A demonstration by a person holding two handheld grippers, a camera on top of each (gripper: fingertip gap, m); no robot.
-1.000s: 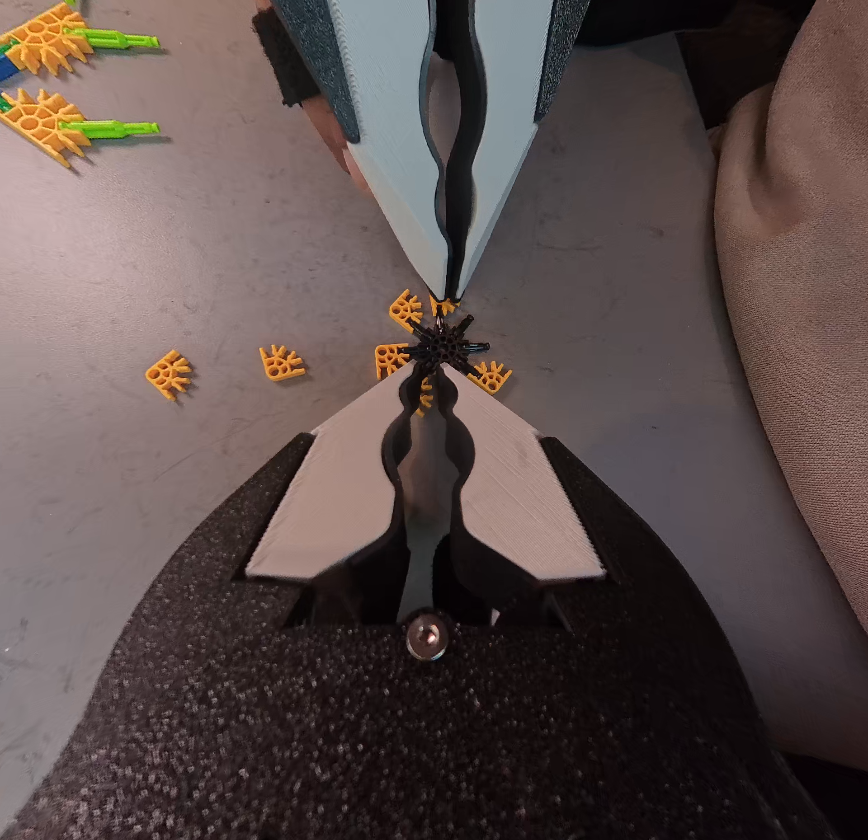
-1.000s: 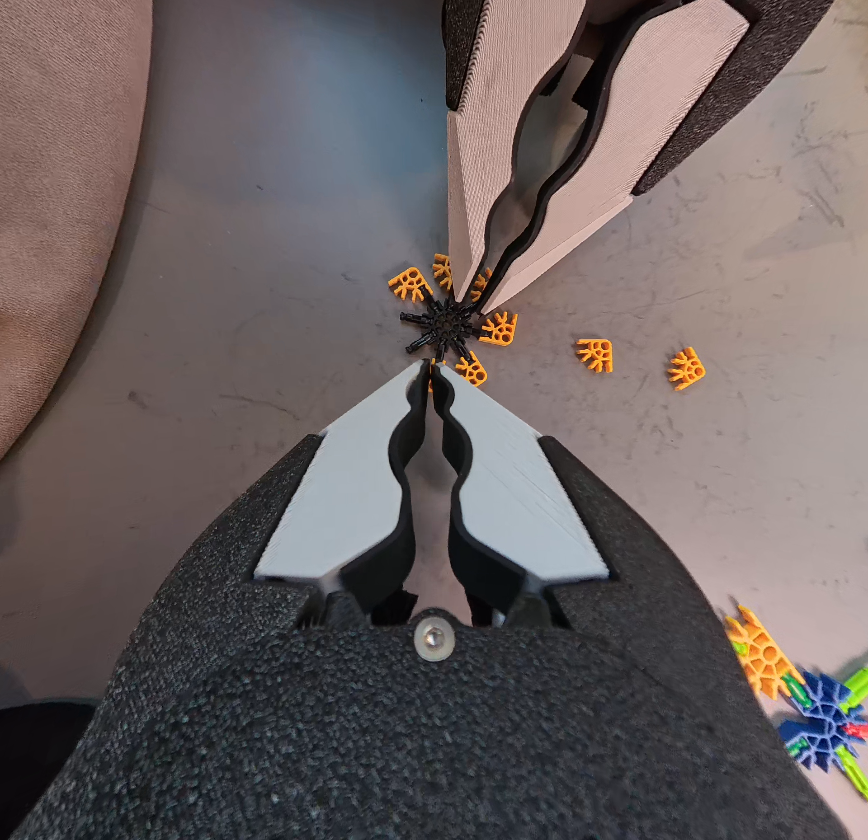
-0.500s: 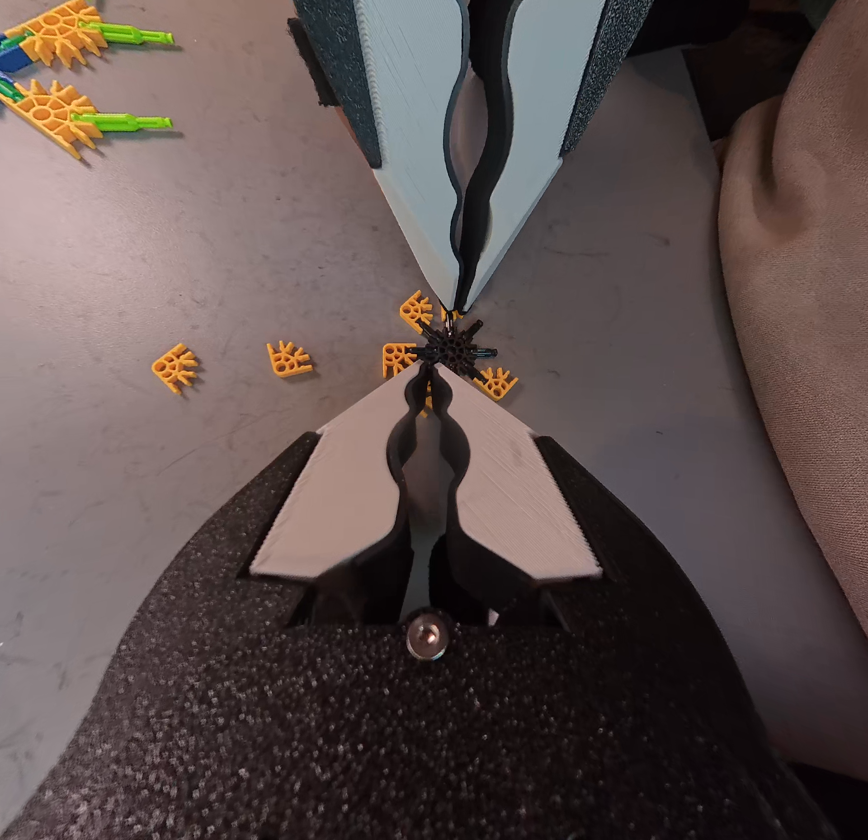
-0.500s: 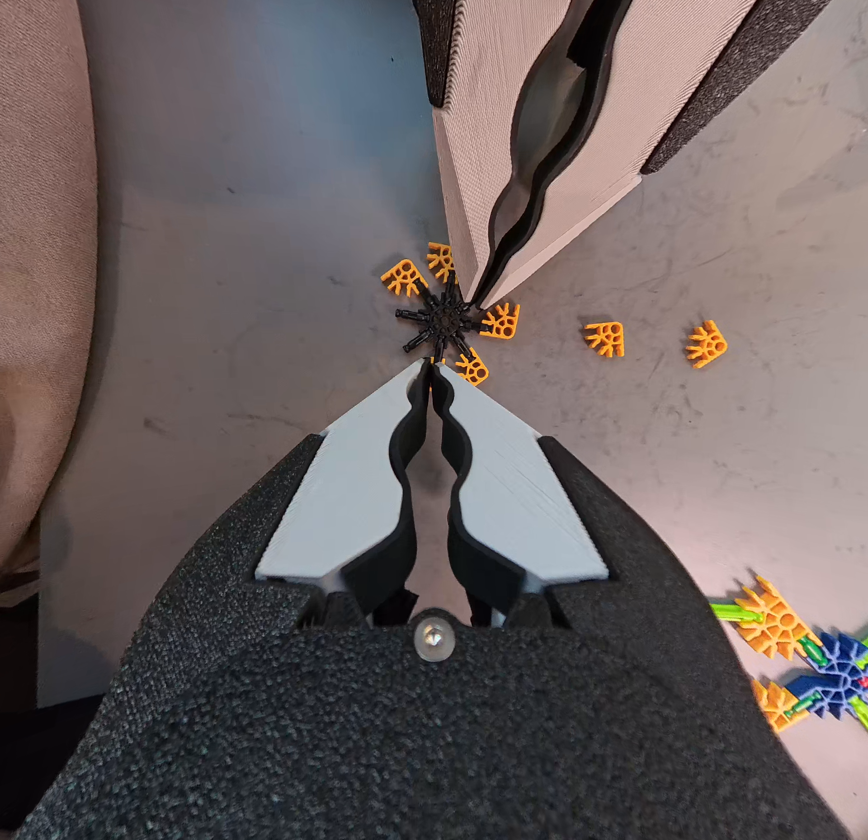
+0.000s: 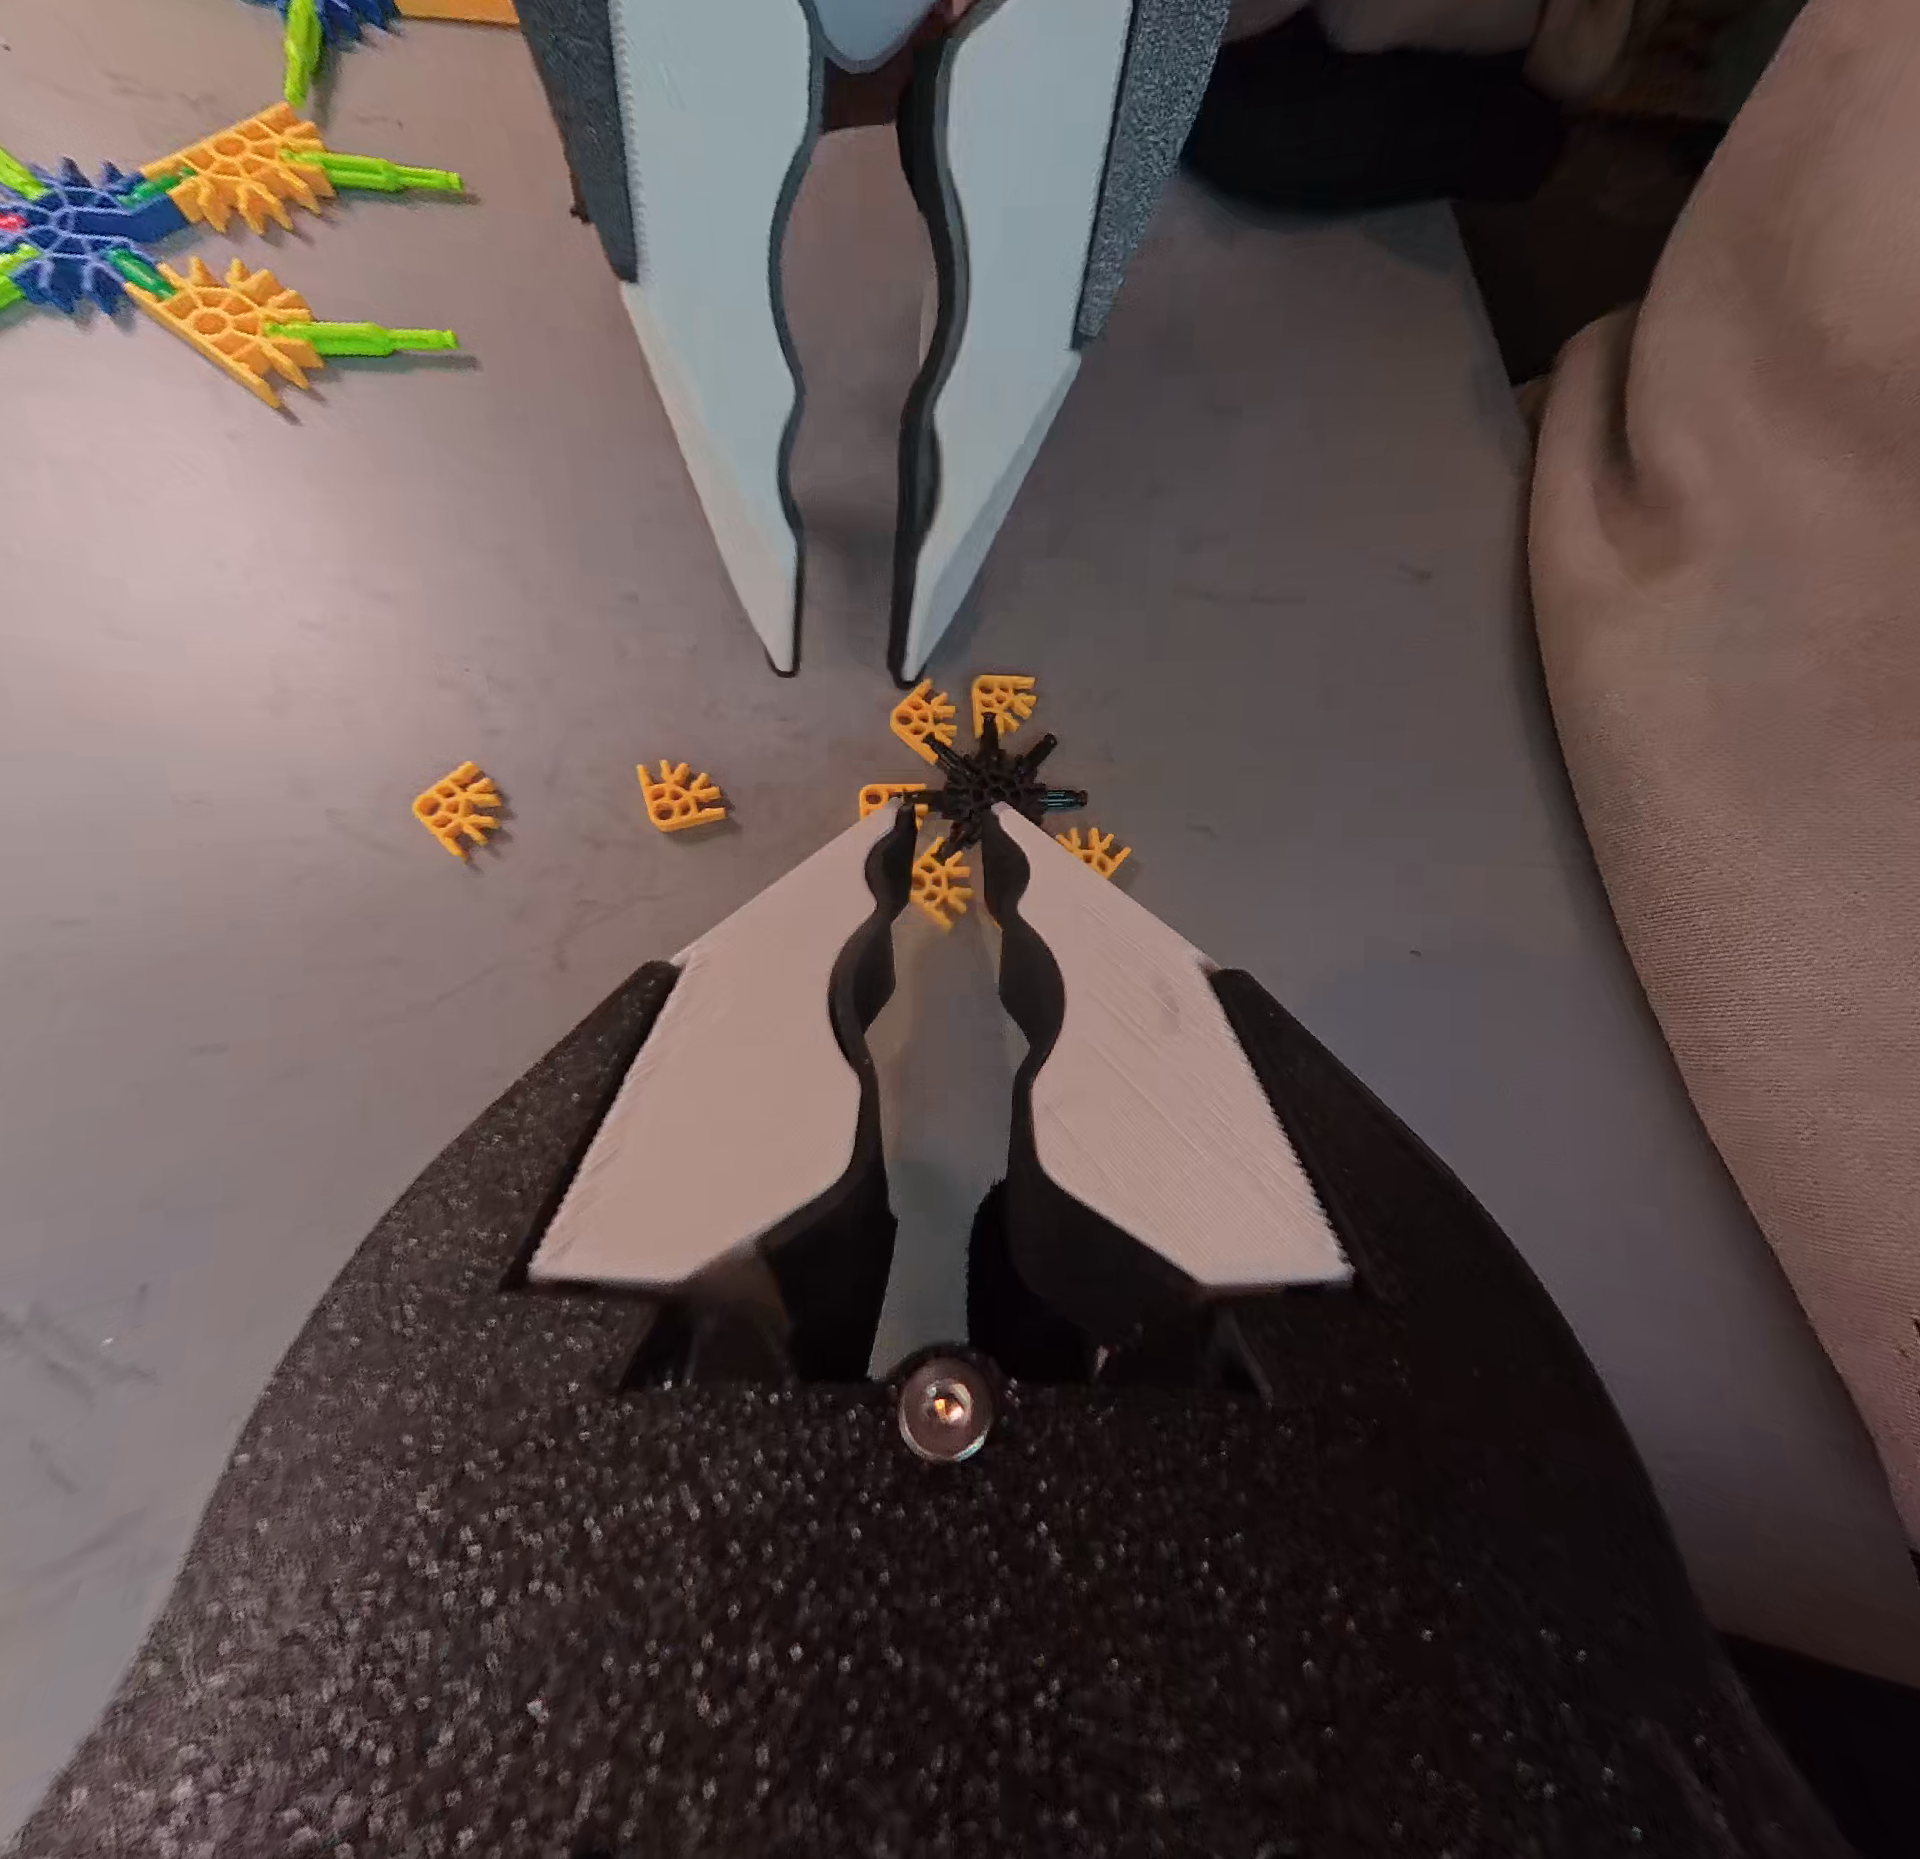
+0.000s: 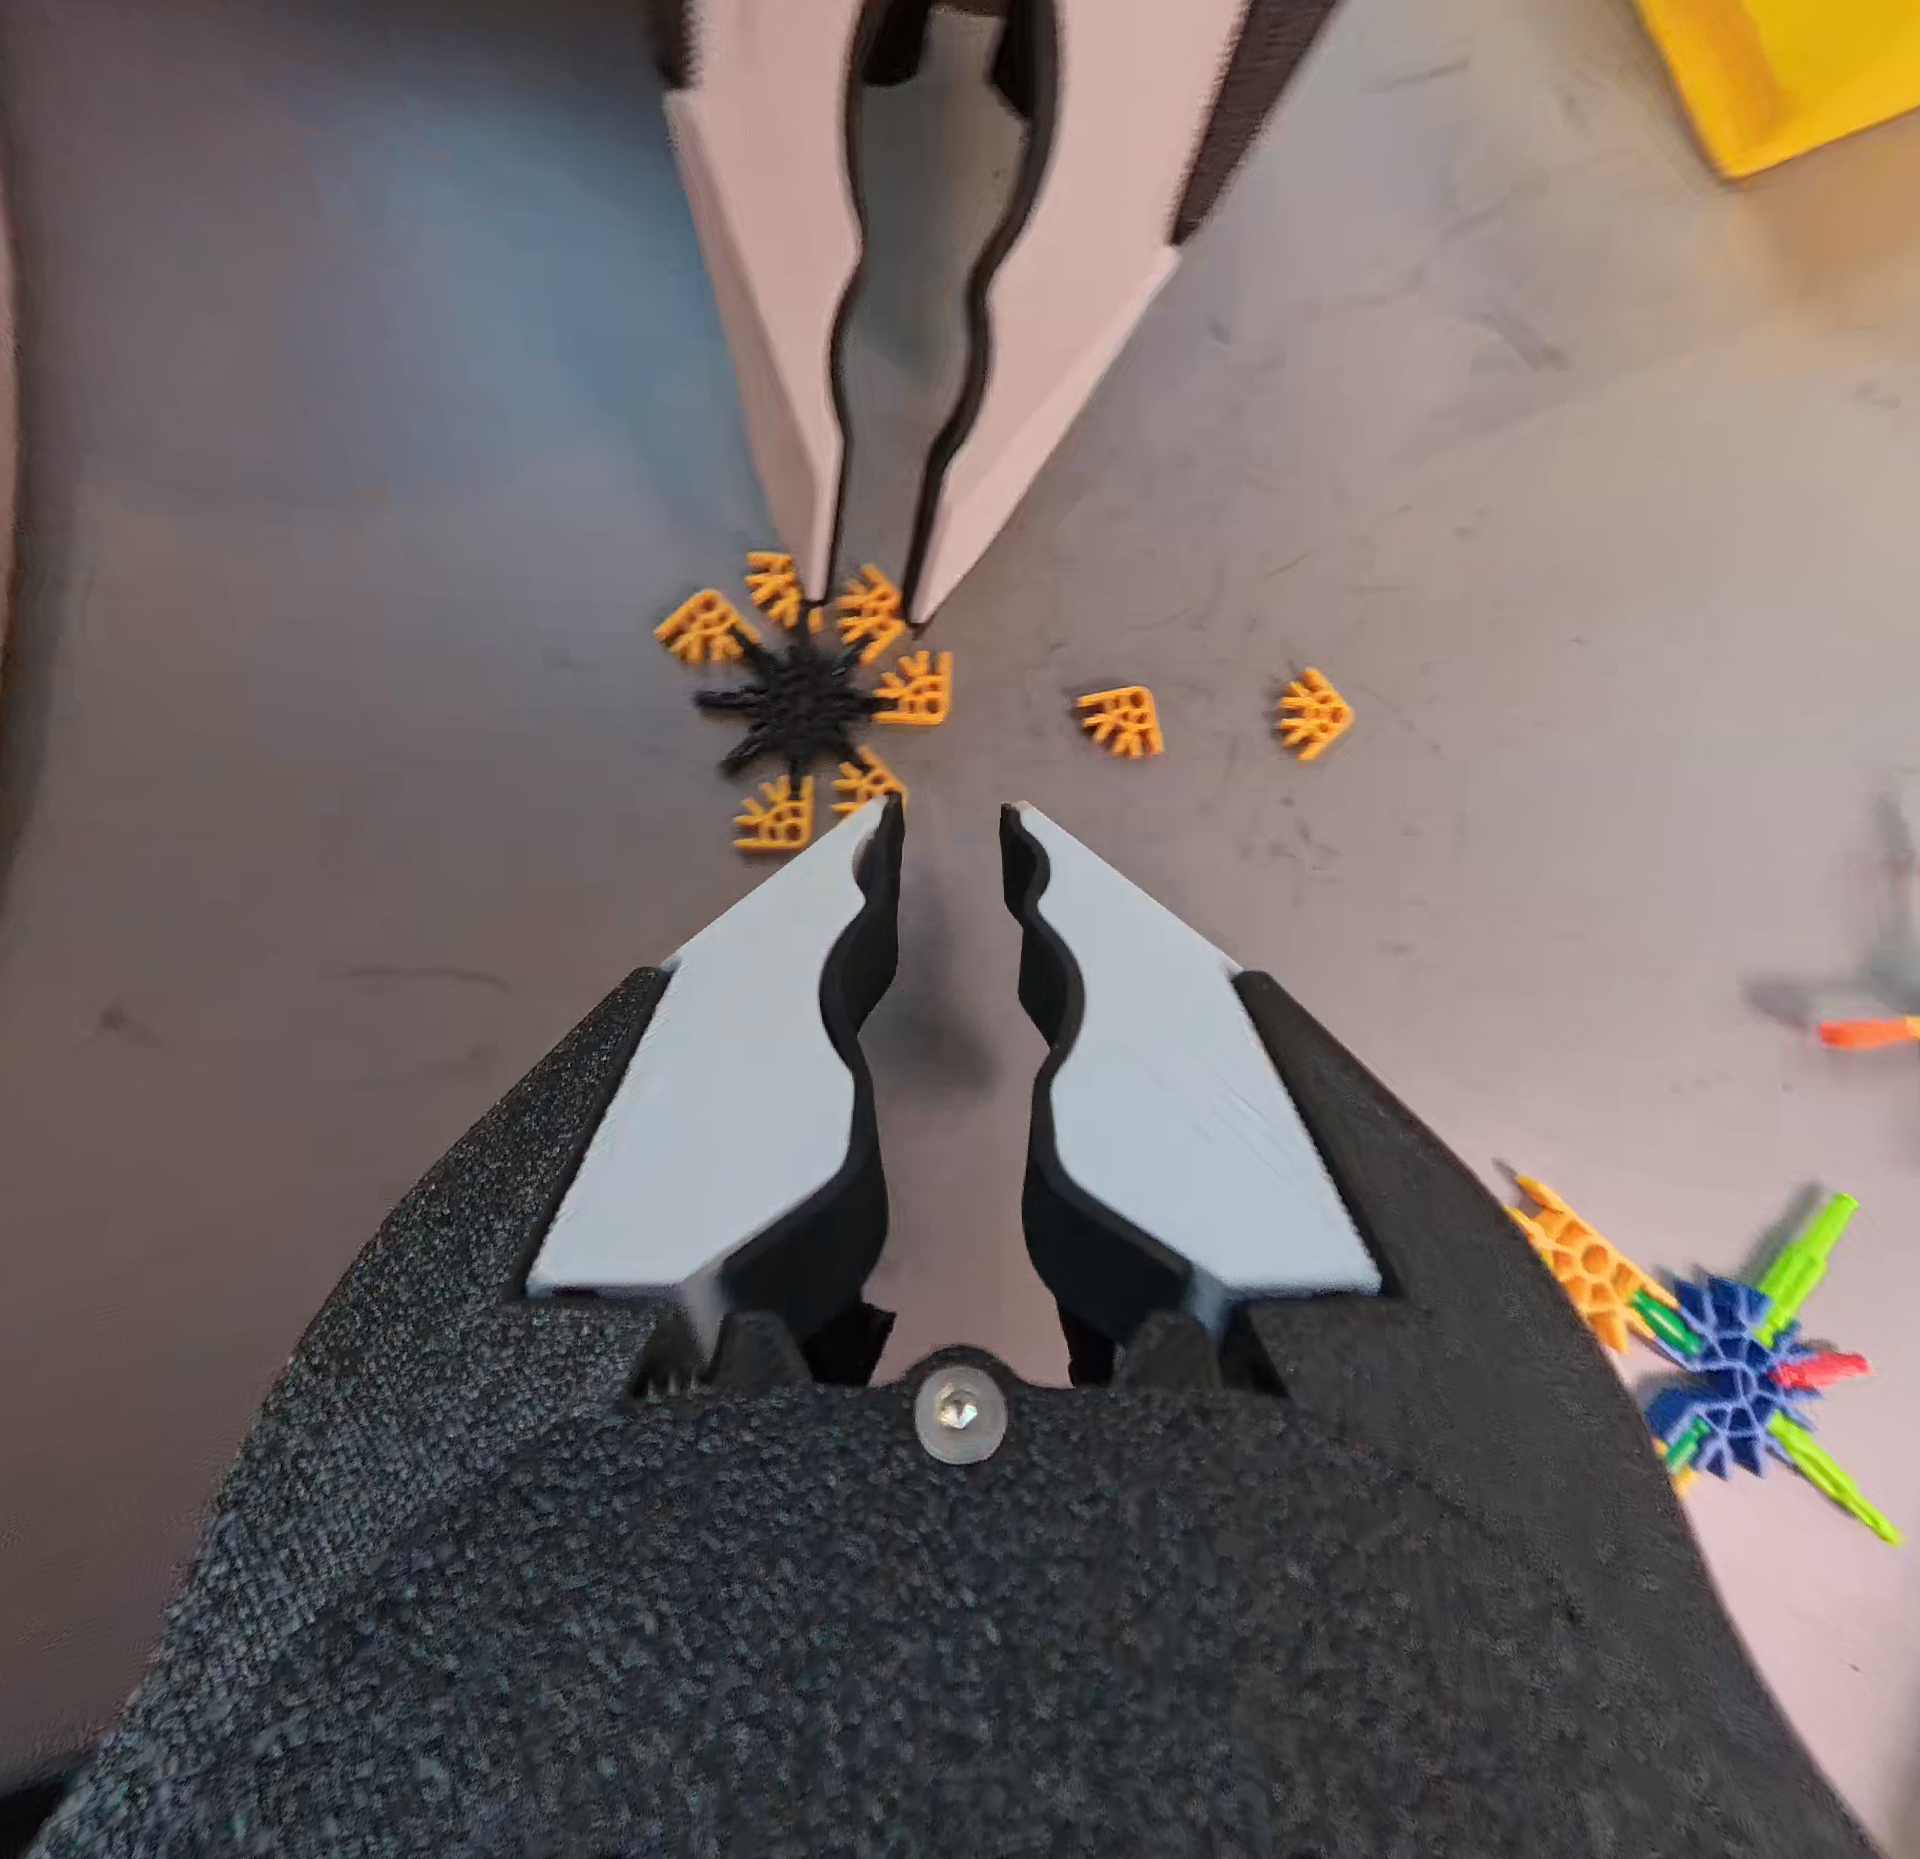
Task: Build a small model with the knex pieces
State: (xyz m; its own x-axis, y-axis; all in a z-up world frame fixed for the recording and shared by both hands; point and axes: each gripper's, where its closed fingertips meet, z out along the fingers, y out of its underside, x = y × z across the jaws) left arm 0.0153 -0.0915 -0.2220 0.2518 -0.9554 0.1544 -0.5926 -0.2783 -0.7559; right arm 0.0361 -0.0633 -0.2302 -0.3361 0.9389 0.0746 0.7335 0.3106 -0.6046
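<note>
A black star-shaped hub (image 5: 987, 786) lies on the grey table (image 5: 312, 614) with several small orange connectors (image 5: 923, 716) ringed around its spokes. It also shows in the right wrist view (image 6: 800, 703). My left gripper (image 5: 951, 822) is slightly open at the hub's near side, with one orange connector (image 5: 940, 879) lying between its fingertips. My right gripper (image 6: 951, 812) is open and empty, just off the hub. In the left wrist view the right gripper (image 5: 844, 669) hangs beyond the hub, a little to its left.
Two loose orange connectors (image 5: 457, 807) (image 5: 681, 796) lie left of the hub. Blue, green and orange built pieces lie at the far left (image 5: 73, 240) and show in the right wrist view (image 6: 1735, 1362). Beige fabric (image 5: 1714, 770) borders the right. A yellow object (image 6: 1766, 43) sits far right. The grippers' ends are close to 4 cm from one another. The yellow object (image 6: 1766, 43) is about 20 cm from both grippers' fingertips.
Both grippers have opened. The right gripper has let go at the hub and drawn back, sideways from it. The left gripper's fingers have parted around the orange connector.
</note>
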